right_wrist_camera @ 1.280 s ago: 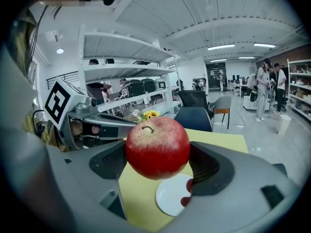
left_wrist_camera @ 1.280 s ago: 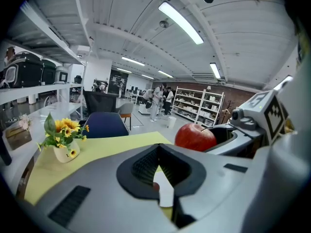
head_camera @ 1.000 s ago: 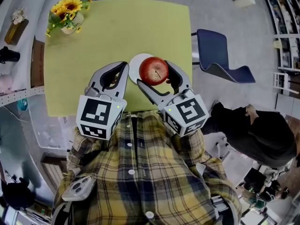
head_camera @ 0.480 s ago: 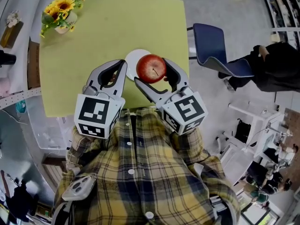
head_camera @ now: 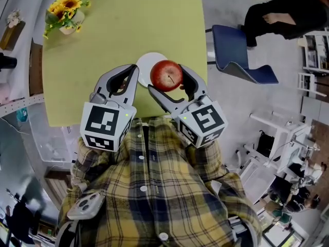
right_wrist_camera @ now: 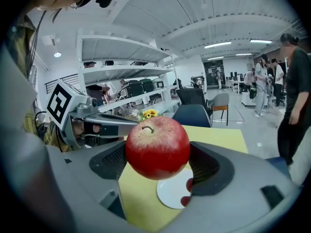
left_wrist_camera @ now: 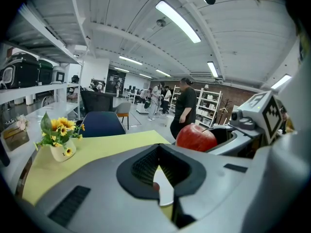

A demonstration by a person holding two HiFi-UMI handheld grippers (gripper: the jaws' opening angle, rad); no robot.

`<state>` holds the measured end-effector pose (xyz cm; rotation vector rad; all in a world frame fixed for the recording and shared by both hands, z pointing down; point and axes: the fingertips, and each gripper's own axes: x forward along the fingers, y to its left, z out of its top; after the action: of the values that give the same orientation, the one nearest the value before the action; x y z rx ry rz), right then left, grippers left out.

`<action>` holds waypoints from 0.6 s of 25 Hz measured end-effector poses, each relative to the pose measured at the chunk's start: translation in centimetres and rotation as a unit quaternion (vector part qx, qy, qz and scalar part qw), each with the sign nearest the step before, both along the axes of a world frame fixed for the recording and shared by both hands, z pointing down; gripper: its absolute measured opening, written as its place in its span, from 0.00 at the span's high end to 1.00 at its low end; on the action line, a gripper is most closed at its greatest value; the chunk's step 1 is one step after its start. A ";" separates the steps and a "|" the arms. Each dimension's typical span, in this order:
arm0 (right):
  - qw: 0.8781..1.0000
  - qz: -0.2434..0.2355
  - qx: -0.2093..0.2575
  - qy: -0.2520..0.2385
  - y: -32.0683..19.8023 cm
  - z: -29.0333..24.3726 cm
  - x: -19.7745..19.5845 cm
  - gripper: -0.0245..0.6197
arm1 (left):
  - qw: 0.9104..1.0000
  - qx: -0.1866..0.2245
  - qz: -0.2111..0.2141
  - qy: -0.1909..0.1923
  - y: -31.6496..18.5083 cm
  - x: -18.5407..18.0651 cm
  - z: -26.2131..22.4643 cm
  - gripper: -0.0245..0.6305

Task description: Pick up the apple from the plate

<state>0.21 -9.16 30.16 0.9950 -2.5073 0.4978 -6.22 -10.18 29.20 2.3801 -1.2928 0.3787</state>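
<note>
A red apple [head_camera: 166, 75] hangs in the air above the yellow-green table [head_camera: 123, 30], and my right gripper [head_camera: 167, 79] is shut on it, one finger on each side. In the right gripper view the apple [right_wrist_camera: 157, 148] fills the space between the dark pads, stem up. The empty white plate [head_camera: 147, 64] lies on the table just beyond and below the apple, and shows under it as plate [right_wrist_camera: 173, 193]. My left gripper [head_camera: 123, 81] is beside the right one, shut with nothing in it; the plate [left_wrist_camera: 163, 191] shows through a slit between its pads.
A vase of sunflowers [head_camera: 65, 12] stands at the table's far left corner. A blue chair [head_camera: 237, 56] is at the table's right side. A person in black [head_camera: 280, 14] is beyond the chair. Shelves and clutter line the left edge.
The apple stays gripped in the right gripper, barely shifted. The person in black has moved from the right edge of the view to the upper right.
</note>
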 end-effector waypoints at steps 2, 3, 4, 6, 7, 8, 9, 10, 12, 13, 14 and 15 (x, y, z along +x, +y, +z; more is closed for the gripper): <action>1.000 0.000 -0.002 -0.001 -0.1 0.1 0.1 0.37 | 1.000 -0.001 -0.001 -0.001 0.0 0.0 0.1 0.95; 1.000 -0.001 -0.003 -0.002 -0.1 0.1 0.1 0.37 | 1.000 -0.002 -0.002 -0.002 0.0 0.0 0.1 0.95; 1.000 -0.001 -0.003 -0.002 -0.1 0.1 0.0 0.37 | 1.000 -0.002 -0.002 -0.002 0.0 0.0 0.2 0.95; 1.000 -0.003 -0.002 -0.001 -0.1 0.2 -0.1 0.37 | 1.000 -0.002 -0.003 -0.002 -0.1 -0.1 0.2 0.95; 1.000 -0.004 -0.002 0.000 -0.1 0.1 -0.2 0.37 | 1.000 -0.003 -0.003 -0.002 -0.1 -0.2 0.2 0.95; 1.000 -0.005 -0.002 0.001 -0.1 0.1 -0.2 0.37 | 1.000 -0.003 -0.003 -0.002 0.0 -0.2 0.2 0.95; 1.000 -0.006 -0.003 0.002 0.0 0.1 -0.3 0.37 | 1.000 -0.003 -0.003 -0.002 0.1 -0.2 0.1 0.95; 1.000 -0.007 -0.003 0.003 0.0 0.1 -0.3 0.37 | 1.000 -0.003 -0.003 -0.002 0.2 -0.2 0.1 0.95; 1.000 -0.007 -0.003 0.005 0.2 0.1 -0.3 0.37 | 1.000 -0.002 -0.002 -0.002 0.3 -0.1 0.0 0.95; 1.000 -0.008 -0.003 0.006 0.2 0.1 -0.3 0.37 | 1.000 -0.001 -0.002 -0.002 0.3 -0.1 0.0 0.95; 1.000 -0.009 -0.003 0.007 0.2 0.0 -0.4 0.37 | 1.000 -0.001 -0.002 -0.002 0.3 -0.2 -0.1 0.95; 1.000 -0.010 -0.003 0.007 0.2 0.0 -0.4 0.37 | 1.000 -0.001 -0.002 -0.002 0.2 -0.2 -0.1 0.95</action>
<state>-0.23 -9.00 30.19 0.9676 -2.4987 0.4899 -6.42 -9.94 29.10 2.3765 -1.2976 0.3835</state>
